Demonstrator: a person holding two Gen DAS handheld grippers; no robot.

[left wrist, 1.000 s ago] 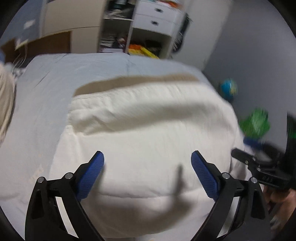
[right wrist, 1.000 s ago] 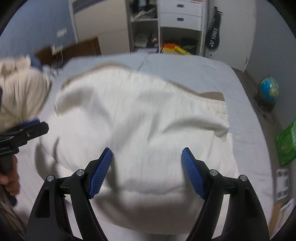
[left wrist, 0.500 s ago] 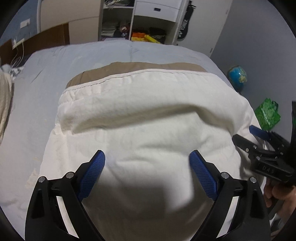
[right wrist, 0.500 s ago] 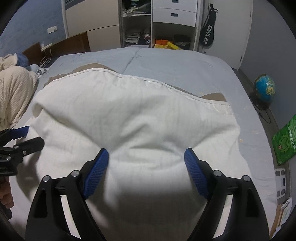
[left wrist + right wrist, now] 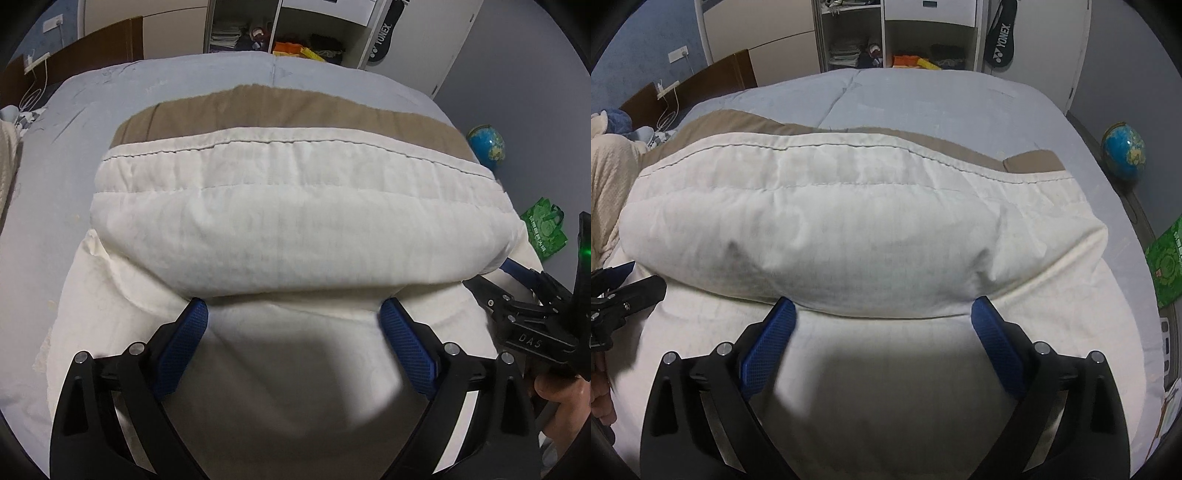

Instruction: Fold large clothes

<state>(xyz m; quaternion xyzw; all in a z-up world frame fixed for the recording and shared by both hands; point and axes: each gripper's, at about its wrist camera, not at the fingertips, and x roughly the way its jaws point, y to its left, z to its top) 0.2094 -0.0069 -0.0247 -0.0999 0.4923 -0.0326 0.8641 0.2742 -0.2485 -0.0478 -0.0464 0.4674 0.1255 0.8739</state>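
Note:
A large cream cloth [image 5: 295, 229] [image 5: 849, 229] lies on the bed, its top layer folded over into a puffy roll. A tan band [image 5: 295, 107] of it shows beyond the stitched hem. My left gripper [image 5: 293, 306] hangs open low over the near layer, its blue pads [image 5: 184, 339] wide apart, and the roll's near edge sits at the fingertips, unpressed. My right gripper [image 5: 883, 304] is the same, its jaws still opening, with only flat cloth beneath the gap. Each gripper shows in the other's view, the right [image 5: 532, 295] and the left [image 5: 624, 291].
The pale blue bed [image 5: 923, 96] stretches ahead to white shelves [image 5: 886, 44] and a racket bag [image 5: 999, 40]. A globe [image 5: 1123, 151] and a green bag [image 5: 543, 229] sit on the floor to the right. A cream knit blanket [image 5: 605, 177] lies at the left.
Both grippers have sunk toward the cloth. The billowing top layer has settled into a roll whose near edge now meets the fingertips. The right jaws have spread wider.

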